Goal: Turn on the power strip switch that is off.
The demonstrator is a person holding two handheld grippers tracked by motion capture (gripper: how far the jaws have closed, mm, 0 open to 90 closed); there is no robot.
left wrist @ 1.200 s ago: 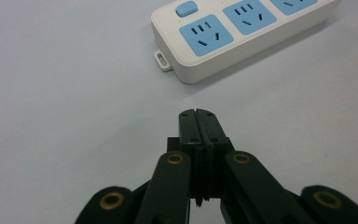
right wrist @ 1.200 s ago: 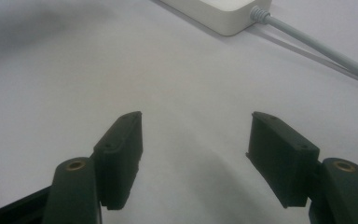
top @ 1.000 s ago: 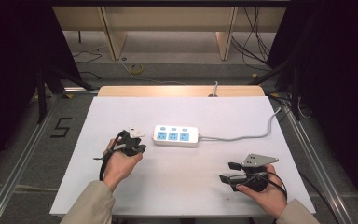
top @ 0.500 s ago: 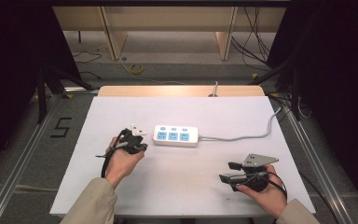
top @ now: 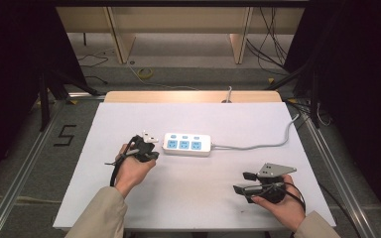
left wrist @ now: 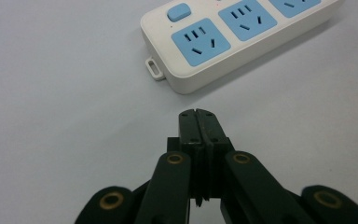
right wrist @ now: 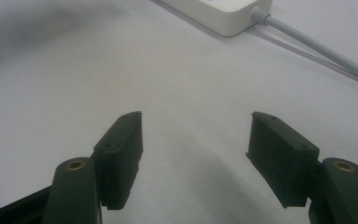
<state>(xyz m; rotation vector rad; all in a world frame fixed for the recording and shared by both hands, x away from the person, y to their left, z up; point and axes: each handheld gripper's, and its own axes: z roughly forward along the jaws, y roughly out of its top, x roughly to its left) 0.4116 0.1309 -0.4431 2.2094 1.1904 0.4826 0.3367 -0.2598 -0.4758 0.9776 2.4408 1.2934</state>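
Note:
A white power strip (top: 187, 144) with blue sockets lies across the middle of the white table (top: 193, 208). Its grey cable (top: 258, 146) runs off to the right. My left gripper (top: 151, 151) is just left of the strip's end, and its jaws are shut with nothing between them. In the left gripper view the pressed-together tips (left wrist: 198, 114) hover a short way from the strip's switch end (left wrist: 223, 37). My right gripper (top: 240, 182) rests near the front right of the table. It is open, with bare tabletop between its jaws (right wrist: 196, 126).
The strip's cable end (right wrist: 219, 11) and cable (right wrist: 317, 46) lie beyond the right gripper. Metal rails (top: 25, 163) run along both sides of the table. Loose cables (top: 144, 73) lie on the floor behind it, by wooden furniture legs.
My left gripper has edged slightly toward the power strip. The right gripper has stayed in place.

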